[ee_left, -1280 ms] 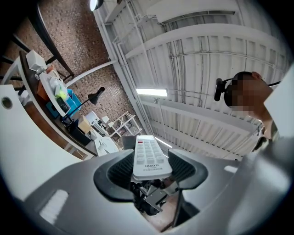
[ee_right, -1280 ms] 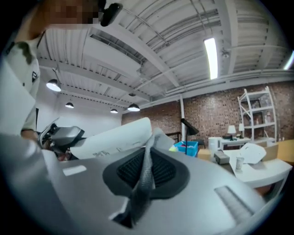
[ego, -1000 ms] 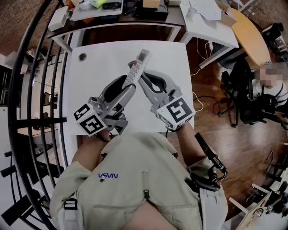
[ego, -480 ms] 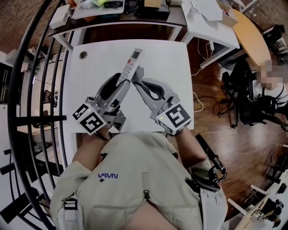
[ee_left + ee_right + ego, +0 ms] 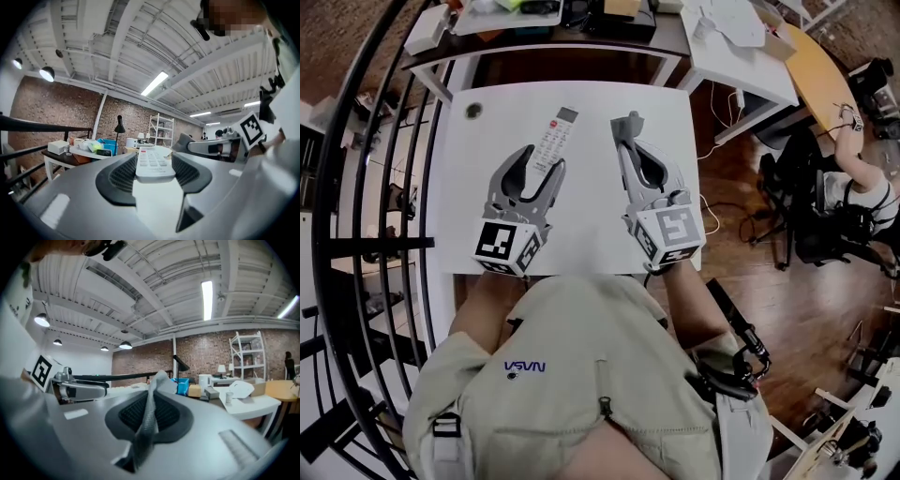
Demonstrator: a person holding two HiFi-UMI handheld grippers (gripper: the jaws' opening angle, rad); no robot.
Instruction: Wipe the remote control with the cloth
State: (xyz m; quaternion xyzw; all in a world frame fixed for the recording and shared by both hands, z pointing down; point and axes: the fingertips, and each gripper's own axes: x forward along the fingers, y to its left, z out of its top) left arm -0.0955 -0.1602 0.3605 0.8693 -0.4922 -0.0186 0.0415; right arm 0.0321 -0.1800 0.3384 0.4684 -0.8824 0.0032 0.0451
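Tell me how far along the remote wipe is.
Done: both pickups. The left claw grips the remote control, buttons up, over the white table; the right claw is shut on the cloth. In hand: nothing is being wiped now, since the two sit apart, side by side. Remaining: bring the cloth onto the remote control and rub. Whether any wiping already happened, this moment doesn't show.

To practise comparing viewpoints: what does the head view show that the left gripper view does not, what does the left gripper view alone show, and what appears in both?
Only the head view shows the wooden floor and the marker cube on the left gripper. Only the left gripper view shows the ceiling light and the white shelf. Both show the remote gripped between the left gripper's jaws, and the right gripper beside it.
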